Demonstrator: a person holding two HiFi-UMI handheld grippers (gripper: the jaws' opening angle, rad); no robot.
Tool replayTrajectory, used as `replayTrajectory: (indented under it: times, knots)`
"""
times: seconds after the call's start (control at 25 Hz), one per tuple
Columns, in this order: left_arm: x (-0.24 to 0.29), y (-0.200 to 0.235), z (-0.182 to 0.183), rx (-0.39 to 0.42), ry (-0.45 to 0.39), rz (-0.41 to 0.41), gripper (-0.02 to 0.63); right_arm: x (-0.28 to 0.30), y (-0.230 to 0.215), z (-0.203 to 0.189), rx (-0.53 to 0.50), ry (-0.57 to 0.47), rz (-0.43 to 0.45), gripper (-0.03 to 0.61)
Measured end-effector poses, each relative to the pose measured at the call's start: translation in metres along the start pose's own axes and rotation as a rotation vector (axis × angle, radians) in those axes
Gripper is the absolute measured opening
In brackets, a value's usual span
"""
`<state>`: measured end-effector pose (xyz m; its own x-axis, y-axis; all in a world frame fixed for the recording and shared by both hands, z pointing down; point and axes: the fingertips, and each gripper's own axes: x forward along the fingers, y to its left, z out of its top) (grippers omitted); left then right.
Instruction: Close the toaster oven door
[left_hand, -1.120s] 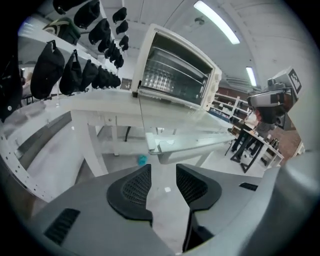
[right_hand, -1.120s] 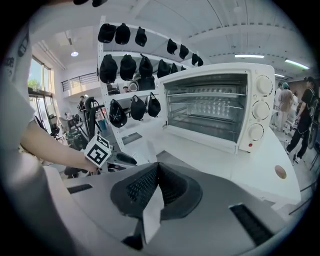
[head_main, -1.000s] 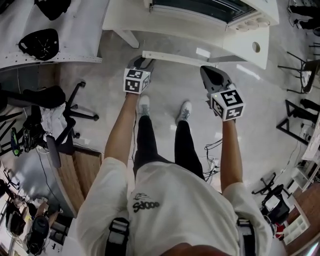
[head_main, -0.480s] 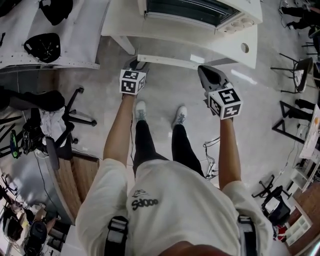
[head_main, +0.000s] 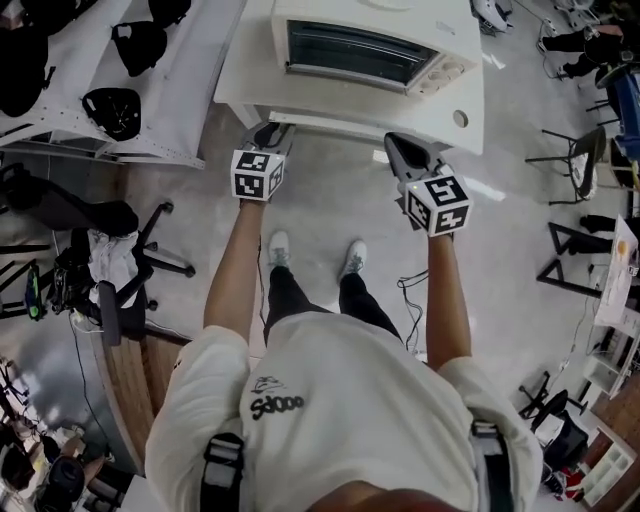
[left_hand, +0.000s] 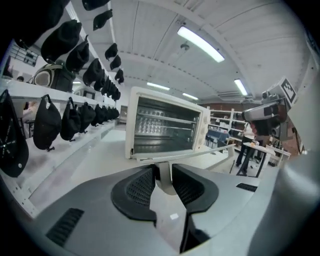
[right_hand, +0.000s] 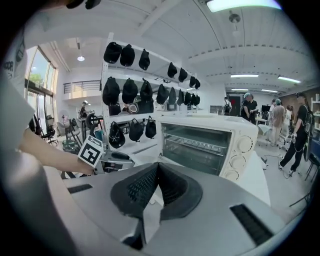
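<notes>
Head view hides the tips of left tongs (left_hand: 164, 175) closing round door handle (left_hand: 191, 154); right tongs (right_hand: 158, 167) pinched together.

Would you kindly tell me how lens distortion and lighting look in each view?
Head view: wide-angle bending at the edges, with glare streaks on the glossy floor. Left gripper view: fisheye with black corners; the ceiling light is blown out. Right gripper view: same fisheye; the window is overexposed.
</notes>
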<state>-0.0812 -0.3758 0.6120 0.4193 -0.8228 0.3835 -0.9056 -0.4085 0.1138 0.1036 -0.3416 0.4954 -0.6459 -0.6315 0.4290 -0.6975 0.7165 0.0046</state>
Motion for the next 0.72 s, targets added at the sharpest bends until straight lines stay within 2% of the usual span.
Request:
replayTrajectory:
  times: [0.2, 0.4, 0.72]
  knots:
    - [-0.002, 0.006, 0.054, -0.007, -0.073, 0.041, 0.117, -0.005, -0.013, 0.031, -0.007, -0.053, -0.017, -0.002]
    - [0.013, 0.019, 0.108, -0.049, -0.144, 0.033, 0.117, -0.002, -0.031, 0.056, -0.033, -0.079, -0.044, -0.002]
    - [0.052, 0.043, 0.173, -0.110, -0.118, 0.038, 0.117, -0.002, -0.073, 0.078, -0.026, -0.103, -0.112, -0.002]
